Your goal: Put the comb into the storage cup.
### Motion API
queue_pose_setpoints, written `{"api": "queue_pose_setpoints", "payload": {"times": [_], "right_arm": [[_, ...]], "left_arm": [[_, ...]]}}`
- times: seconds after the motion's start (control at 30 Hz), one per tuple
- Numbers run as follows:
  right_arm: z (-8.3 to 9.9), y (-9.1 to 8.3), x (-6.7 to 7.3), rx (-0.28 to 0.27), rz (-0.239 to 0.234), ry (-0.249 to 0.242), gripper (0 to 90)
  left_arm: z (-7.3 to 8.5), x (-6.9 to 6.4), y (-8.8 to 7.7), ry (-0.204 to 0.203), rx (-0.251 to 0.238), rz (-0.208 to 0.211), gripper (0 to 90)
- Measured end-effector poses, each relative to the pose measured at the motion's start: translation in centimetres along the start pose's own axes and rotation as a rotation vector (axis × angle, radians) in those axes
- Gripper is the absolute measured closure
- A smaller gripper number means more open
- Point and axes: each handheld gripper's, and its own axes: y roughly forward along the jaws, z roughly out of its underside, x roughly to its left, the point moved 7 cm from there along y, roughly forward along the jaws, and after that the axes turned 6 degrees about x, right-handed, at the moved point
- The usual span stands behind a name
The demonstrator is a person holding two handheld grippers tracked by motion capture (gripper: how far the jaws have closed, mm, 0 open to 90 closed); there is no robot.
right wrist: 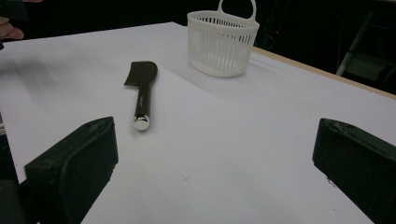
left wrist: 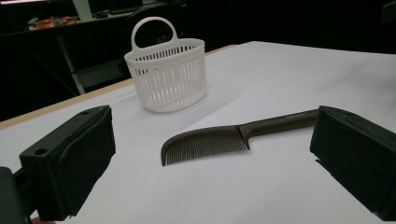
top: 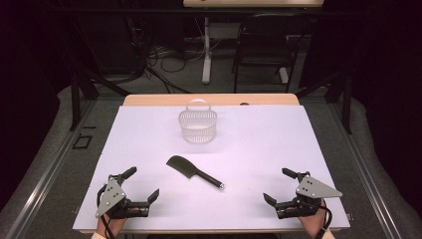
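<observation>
The comb (top: pixel 194 173) lay flat at the desk's (top: pixel 259 144) centre, between both tongs, untouched. At its twelve o'clock stood an empty white basket (top: pixel 198 125). Left tongs (top: pixel 141 185) and right tongs (top: pixel 280 186) gaped wide, holding nothing. Dark room behind.

open white table (top: pixel 278 144) around comb (top: pixel 191 172), basket (top: pixel 198 127) behind

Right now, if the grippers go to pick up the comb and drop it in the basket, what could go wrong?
1. The comb lies flat on the white table, so a gripper might scrape the top or let the thin comb slip.
2. The basket looks light and stands free, so a bump could tip or push it.
3. The left gripper and right gripper are both open and could knock together, since the comb lies between them.
</observation>
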Motion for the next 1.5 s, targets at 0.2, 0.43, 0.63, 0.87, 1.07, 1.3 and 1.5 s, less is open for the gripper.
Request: {"api": "queue_pose_setpoints", "payload": {"times": [0.2, 0.43, 0.63, 0.87, 1.07, 1.3, 1.5], "right_arm": [[0.1, 0.0, -0.1, 0.007, 0.000, 0.004, 0.0], [0.2, 0.0, 0.0, 0.003, -0.004, 0.006, 0.0], [0.3, -0.1, 0.1, 0.013, -0.007, 0.008, 0.0], [0.3, 0.1, 0.1, 0.015, -0.005, 0.006, 0.0], [0.2, 0.5, 0.3, 0.021, -0.017, 0.002, 0.0], [0.1, 0.6, 0.4, 0.017, -0.018, -0.001, 0.0], [0.2, 0.4, 0.4, 0.021, -0.010, -0.005, 0.0]], "left_arm": [[-0.2, 0.0, 0.1, -0.013, 0.000, 0.001, 0.1], [-0.5, -0.2, 0.2, -0.015, 0.025, 0.020, 0.2], [-1.0, -0.6, 0.6, -0.015, 0.037, 0.037, 0.1], [-1.6, -0.5, 1.3, -0.038, 0.064, 0.031, 0.2], [-2.3, -1.0, 1.9, -0.042, 0.089, 0.046, 0.2], [-2.7, -1.6, 3.4, -0.054, 0.106, 0.069, 0.4], [-3.2, -2.4, 5.1, -0.034, 0.128, 0.108, 0.3]]}}
